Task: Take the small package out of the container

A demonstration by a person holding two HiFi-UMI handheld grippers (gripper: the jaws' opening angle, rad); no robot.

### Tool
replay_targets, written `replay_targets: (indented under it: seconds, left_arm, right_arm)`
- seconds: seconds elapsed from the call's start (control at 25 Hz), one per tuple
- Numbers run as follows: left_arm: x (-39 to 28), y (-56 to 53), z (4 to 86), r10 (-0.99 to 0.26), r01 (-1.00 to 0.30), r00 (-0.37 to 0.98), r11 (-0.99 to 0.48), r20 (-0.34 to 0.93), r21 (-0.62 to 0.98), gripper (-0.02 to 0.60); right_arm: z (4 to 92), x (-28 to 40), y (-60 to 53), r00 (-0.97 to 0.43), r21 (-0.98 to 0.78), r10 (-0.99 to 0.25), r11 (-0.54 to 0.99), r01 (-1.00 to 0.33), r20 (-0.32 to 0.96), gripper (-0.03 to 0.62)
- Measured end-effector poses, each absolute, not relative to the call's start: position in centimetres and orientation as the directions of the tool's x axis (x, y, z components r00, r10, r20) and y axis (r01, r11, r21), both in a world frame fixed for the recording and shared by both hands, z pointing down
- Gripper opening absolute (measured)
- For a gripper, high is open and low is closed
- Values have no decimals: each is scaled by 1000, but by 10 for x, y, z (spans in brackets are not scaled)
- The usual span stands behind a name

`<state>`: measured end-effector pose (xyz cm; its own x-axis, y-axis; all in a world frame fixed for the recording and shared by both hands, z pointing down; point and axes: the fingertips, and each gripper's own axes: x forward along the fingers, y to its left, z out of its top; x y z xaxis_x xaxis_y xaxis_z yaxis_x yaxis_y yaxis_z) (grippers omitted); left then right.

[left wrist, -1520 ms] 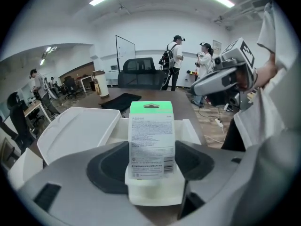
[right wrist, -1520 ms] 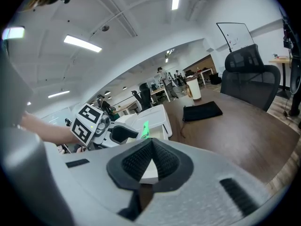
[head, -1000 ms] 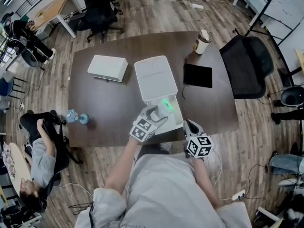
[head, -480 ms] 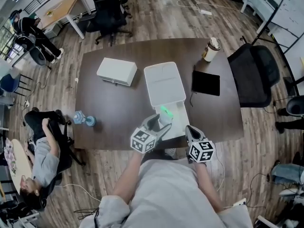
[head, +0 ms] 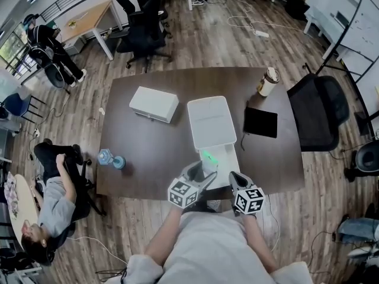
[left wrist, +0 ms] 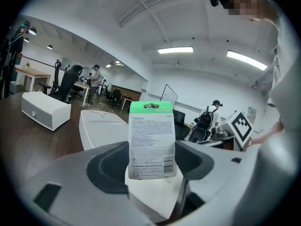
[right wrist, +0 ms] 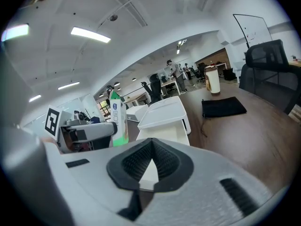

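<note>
An open-plan office. Just ahead of the fingers a dark meeting table stands on a wood-plank floor. A black swivel chair is to their right, with more swivel chairs and a pale desk far beyond them. A whiteboard is far ahead-right, a power strip lies on the floor past the table, a paper coffee cup sits ahead-right, strip lights run overhead, and a person sits well left of the fingers
</note>
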<state>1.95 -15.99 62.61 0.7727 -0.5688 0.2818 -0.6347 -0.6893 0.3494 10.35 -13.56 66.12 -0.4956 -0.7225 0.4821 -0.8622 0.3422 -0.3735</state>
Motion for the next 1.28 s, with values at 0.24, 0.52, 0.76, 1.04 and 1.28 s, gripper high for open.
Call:
replay_targets:
  seconds: [0.24,0.52,0.76,1.04,1.28]
  left_arm:
    - [13,-164,630,-569,-643,766,-681,300,350,295]
    - [12,-160,628,-575,-641,767,-664,284,385,295]
    - [6,-157,631,-589,-654,755,-658,286,372,295]
    - [-4,-154,631,-647,-701,710,-608,278,374,295]
    - [-6,-156,630,-653,-712,701,-611,289,346,295]
  right_arm:
    - [665,87,-130,-550,-391,-680,395,-832,484,-2]
    - [670,91,-131,-551,-408,-674,381,-830,492,-2]
    - [671,91,-129,-548,-398,-671,384,-833,499,-2]
    - [670,90,-129,-556,-467,-683,341,-816,473,-2]
    - [665,92,-136,-552,-481,-700,329,-813,454,-2]
